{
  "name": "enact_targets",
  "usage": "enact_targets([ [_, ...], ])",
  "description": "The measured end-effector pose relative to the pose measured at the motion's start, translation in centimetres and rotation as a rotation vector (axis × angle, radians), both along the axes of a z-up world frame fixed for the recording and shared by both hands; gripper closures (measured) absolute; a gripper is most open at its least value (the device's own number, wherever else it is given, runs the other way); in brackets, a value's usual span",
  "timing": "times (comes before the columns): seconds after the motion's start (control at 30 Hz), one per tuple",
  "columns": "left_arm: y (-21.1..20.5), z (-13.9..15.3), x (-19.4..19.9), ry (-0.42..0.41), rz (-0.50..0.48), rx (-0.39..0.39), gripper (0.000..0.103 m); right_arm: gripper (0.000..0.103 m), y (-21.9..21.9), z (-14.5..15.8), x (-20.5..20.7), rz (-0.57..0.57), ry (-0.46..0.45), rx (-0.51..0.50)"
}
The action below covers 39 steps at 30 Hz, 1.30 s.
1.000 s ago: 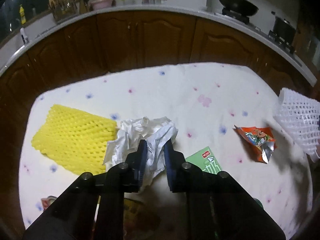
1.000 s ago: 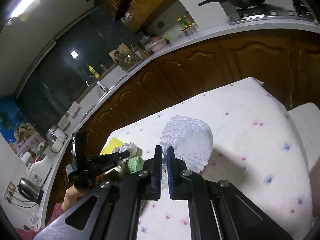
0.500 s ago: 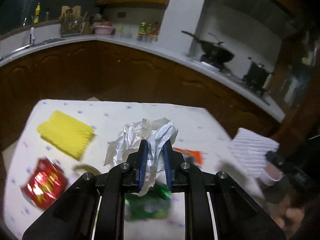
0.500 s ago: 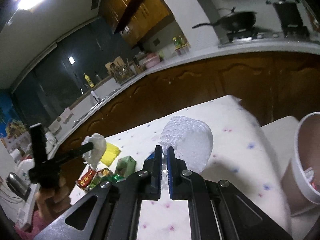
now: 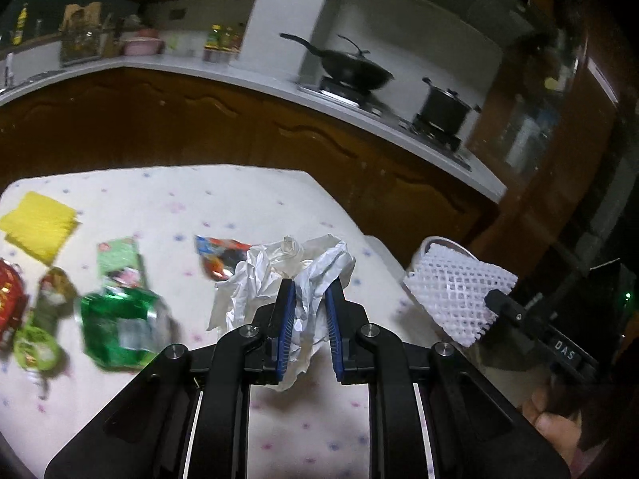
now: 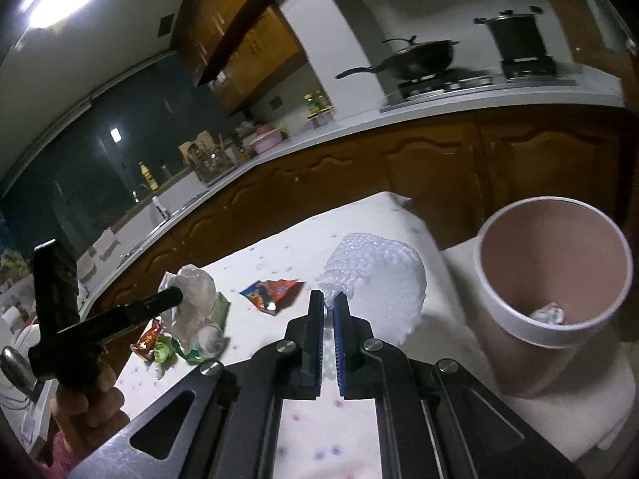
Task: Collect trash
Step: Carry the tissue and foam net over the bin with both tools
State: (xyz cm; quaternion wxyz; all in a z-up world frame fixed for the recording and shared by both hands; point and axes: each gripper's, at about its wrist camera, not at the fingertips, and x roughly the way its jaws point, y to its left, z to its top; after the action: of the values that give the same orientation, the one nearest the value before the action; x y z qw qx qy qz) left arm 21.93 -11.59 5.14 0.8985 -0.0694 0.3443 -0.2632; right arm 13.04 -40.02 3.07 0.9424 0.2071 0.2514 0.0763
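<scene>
My left gripper is shut on a crumpled white plastic bag and holds it above the table; it shows from the right wrist view too. My right gripper is shut on a white foam fruit net, which also shows in the left wrist view. A pink-lined white bin stands on a stool off the table's right end, with a crumpled scrap inside.
On the flowered tablecloth lie a yellow foam net, a green crushed can, a green carton, an orange snack wrapper and red and green wrappers. Brown kitchen cabinets curve behind.
My left gripper lifted the white bag off the table and swung right. My right gripper carried the foom net right, bringing the bin into view.
</scene>
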Motion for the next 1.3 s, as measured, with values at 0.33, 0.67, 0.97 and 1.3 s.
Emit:
enact_targets([
  [0.33, -6.2, 0.2, -1.0, 0.000, -0.105, 0.004, 0.088, 0.098, -4.5, 0.3, -2.9, -0.098, -0.011, -0.008],
  [0.67, -11.9, 0.3, -1.0, 0.006, -0.210, 0.007, 0.088, 0.098, -8.7, -0.1, -4.2, -0.198, -0.003, -0.014],
  [0.97, -17.4, 0.1, 0.1, 0.019, -0.294, -0.002, 0.088, 0.098, -12.0, -0.2, -4.4, -0.248, -0.001, -0.007],
  [1.3, -24.5, -1.0, 2.6, 0.057, -0.384, 0.004, 0.088, 0.097, -15.7, -0.9, -2.9, -0.270, 0.030, 0.007],
])
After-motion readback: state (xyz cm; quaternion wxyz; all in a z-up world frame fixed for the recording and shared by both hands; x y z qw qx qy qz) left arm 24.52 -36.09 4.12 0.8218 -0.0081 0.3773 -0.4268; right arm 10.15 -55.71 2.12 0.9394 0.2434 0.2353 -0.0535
